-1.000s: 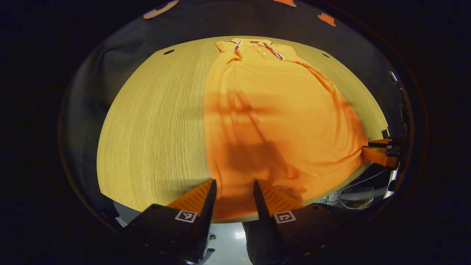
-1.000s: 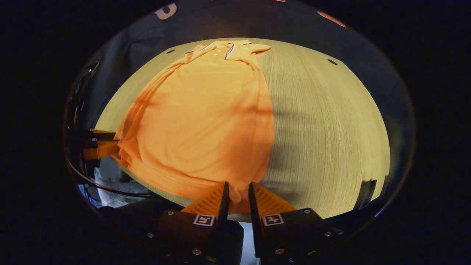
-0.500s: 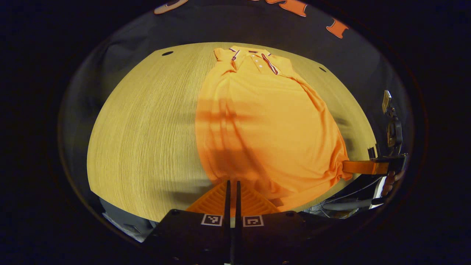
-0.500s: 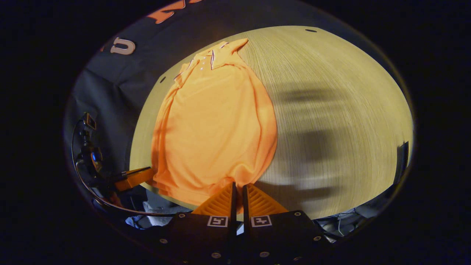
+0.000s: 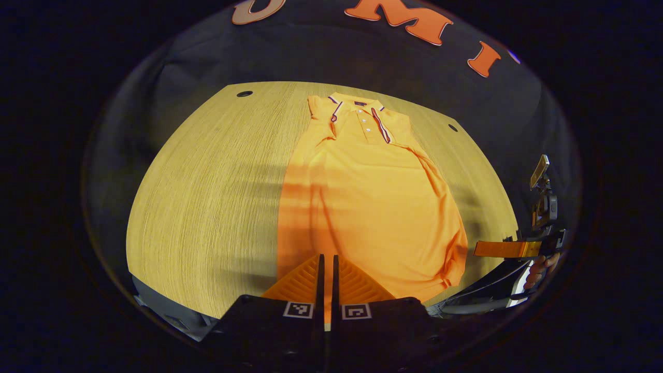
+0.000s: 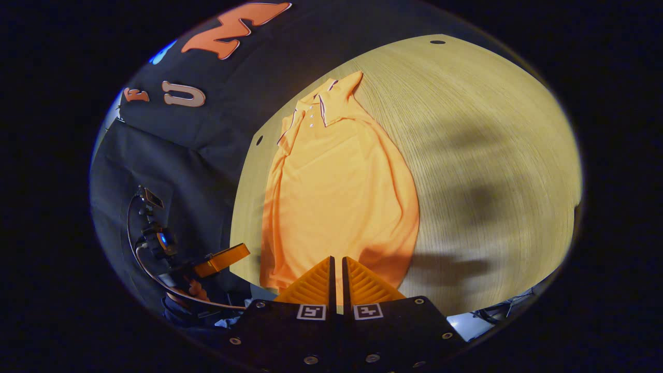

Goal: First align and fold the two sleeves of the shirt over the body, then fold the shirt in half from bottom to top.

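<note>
An orange polo shirt (image 5: 368, 207) is laid flat on a wooden table (image 5: 207, 197), collar at the far end, sleeves folded in over the body. In the left gripper view, the left gripper (image 5: 326, 257) is seen with fingers pressed together on the shirt's near hem; the hem cloth is pinched between them. The right gripper (image 5: 479, 248) is seen at the shirt's other bottom corner, held by a hand (image 5: 536, 267). In the right gripper view, the right gripper (image 6: 337, 259) is likewise closed on the hem of the shirt (image 6: 336, 197). The left gripper (image 6: 243, 251) is seen by the table (image 6: 492, 155) edge.
</note>
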A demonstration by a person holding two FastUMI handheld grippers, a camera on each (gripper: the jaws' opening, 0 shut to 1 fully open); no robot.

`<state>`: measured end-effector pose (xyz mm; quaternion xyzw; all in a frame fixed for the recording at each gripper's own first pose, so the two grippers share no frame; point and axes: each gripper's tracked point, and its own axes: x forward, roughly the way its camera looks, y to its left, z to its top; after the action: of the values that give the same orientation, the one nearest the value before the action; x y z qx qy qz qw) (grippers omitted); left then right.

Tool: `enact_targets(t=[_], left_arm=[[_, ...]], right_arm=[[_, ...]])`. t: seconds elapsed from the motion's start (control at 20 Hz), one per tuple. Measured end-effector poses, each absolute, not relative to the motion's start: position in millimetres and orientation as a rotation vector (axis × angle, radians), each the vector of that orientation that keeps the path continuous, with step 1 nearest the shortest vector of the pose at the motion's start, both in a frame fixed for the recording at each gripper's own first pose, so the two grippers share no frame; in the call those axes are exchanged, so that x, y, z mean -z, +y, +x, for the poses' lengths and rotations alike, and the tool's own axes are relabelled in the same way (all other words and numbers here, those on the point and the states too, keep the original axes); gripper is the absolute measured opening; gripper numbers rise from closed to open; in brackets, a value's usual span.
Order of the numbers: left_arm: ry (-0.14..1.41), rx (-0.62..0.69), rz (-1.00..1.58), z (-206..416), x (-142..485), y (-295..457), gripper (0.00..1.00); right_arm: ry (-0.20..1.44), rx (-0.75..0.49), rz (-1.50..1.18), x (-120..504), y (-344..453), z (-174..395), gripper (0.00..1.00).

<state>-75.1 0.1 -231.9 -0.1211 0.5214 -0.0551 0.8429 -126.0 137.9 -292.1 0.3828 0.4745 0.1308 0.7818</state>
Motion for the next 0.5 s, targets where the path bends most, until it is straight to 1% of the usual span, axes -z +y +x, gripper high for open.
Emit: enact_targets(t=[0.1,0.15,0.2,0.3,0.35,0.4,0.45,0.5], left_arm=[[1.156,0.084,-0.185,-94,248,17,0.06],[1.183,0.101,-0.161,-104,253,18,0.05],[1.205,0.125,-0.153,-114,260,15,0.31],[1.246,0.124,-0.153,-130,268,13,0.83],[1.273,0.114,-0.155,-136,274,13,0.86],[1.28,0.099,-0.149,-138,278,14,0.88],[1.29,0.08,-0.144,-140,286,13,0.93],[1.3,0.053,-0.141,-143,285,14,1.0]], right_arm=[[1.044,-0.263,0.724,306,128,-133,0.05],[1.072,-0.25,0.691,312,125,-139,0.05],[1.097,-0.236,0.65,319,121,-145,0.05],[1.117,-0.232,0.618,321,119,-151,0.05],[1.13,-0.237,0.61,323,121,-154,0.12],[1.128,-0.251,0.6,320,124,-155,0.24],[1.134,-0.262,0.584,323,129,-158,0.49],[1.15,-0.277,0.564,326,133,-160,0.63]])
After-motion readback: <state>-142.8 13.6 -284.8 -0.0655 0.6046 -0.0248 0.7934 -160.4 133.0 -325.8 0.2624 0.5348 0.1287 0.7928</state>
